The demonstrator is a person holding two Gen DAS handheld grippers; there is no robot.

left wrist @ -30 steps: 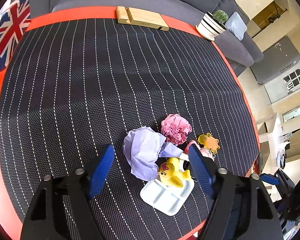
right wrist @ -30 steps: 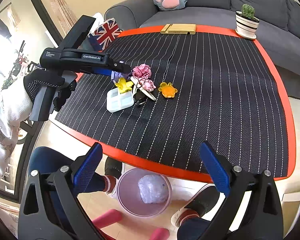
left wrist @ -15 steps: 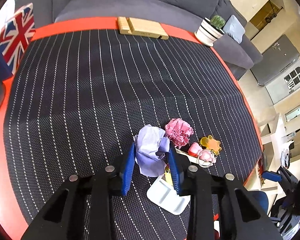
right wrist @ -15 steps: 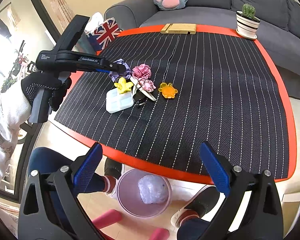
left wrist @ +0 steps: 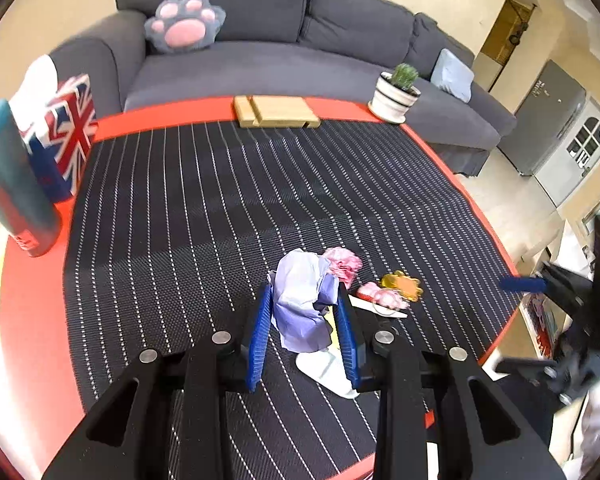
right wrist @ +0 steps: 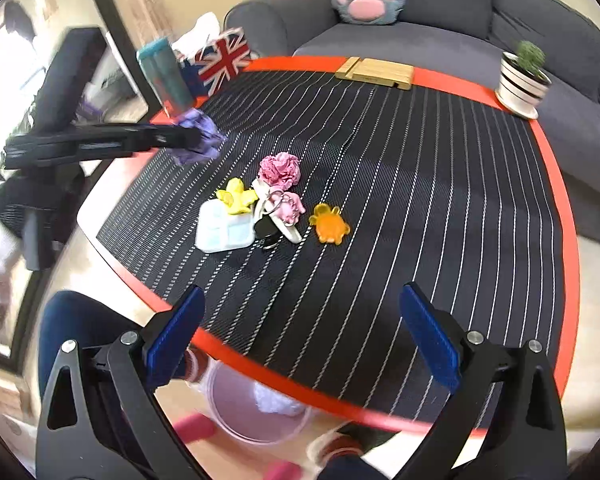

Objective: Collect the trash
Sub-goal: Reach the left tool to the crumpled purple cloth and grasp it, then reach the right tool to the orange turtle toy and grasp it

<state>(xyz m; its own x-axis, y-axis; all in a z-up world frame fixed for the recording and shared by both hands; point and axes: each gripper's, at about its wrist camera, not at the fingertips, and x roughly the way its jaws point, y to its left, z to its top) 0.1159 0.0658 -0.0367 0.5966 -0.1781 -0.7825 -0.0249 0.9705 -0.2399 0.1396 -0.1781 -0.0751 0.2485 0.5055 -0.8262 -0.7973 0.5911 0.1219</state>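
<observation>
My left gripper [left wrist: 303,312] is shut on a crumpled lilac paper wad [left wrist: 300,300] and holds it lifted above the striped mat; it also shows in the right wrist view [right wrist: 198,140], raised at the table's left. A crumpled pink paper ball [right wrist: 280,169] lies on the mat [right wrist: 420,200] beside small toys. My right gripper [right wrist: 300,344] is open and empty, over the table's near edge. A pink-lilac trash bin [right wrist: 256,408] with a crumpled wad inside stands on the floor below that edge.
On the mat lie a white tray [right wrist: 224,230], yellow duck toy [right wrist: 236,198], pink keyring [right wrist: 286,206] and orange toy [right wrist: 329,225]. A teal tumbler [left wrist: 10,184], Union Jack box [left wrist: 66,132], wooden stand [left wrist: 276,111] and potted cactus [left wrist: 396,94] line the table's far edges.
My left gripper closed on the lilac wad and lifted it off the mat, up and to the left. My right gripper stayed open and shifted a little toward the table.
</observation>
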